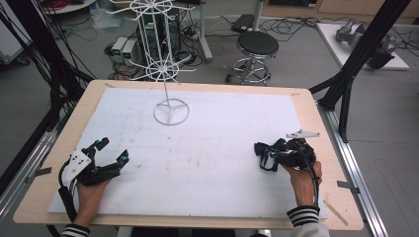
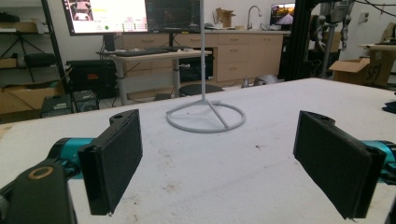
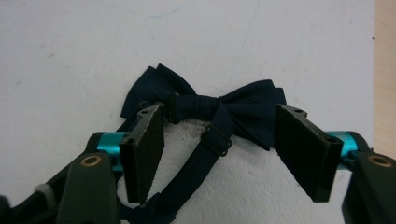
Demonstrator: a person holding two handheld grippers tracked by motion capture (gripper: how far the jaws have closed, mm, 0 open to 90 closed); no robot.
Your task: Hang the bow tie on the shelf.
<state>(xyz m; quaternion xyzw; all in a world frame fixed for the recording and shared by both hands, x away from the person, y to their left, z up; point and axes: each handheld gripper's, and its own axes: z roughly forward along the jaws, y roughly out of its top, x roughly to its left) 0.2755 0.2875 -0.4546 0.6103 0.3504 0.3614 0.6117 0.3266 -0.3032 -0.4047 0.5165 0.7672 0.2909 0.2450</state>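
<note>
My right gripper (image 3: 219, 154) is spread wide, its jaws standing either side of a dark blue bow tie (image 3: 210, 105) without clamping it; the left jaw sits at the tie's left wing, the right jaw just beside the right wing. The tie lies flat on the white sheet (image 1: 207, 163) at the table's right side, its strap (image 3: 196, 163) trailing back toward me between the jaws. My left gripper (image 2: 219, 158) is also wide open and holds nothing, low over the sheet's left side. Ahead, mid-table, stands a white wire stand (image 1: 171, 112) on its ring base. The wooden table (image 1: 316, 118) borders the sheet.
</note>
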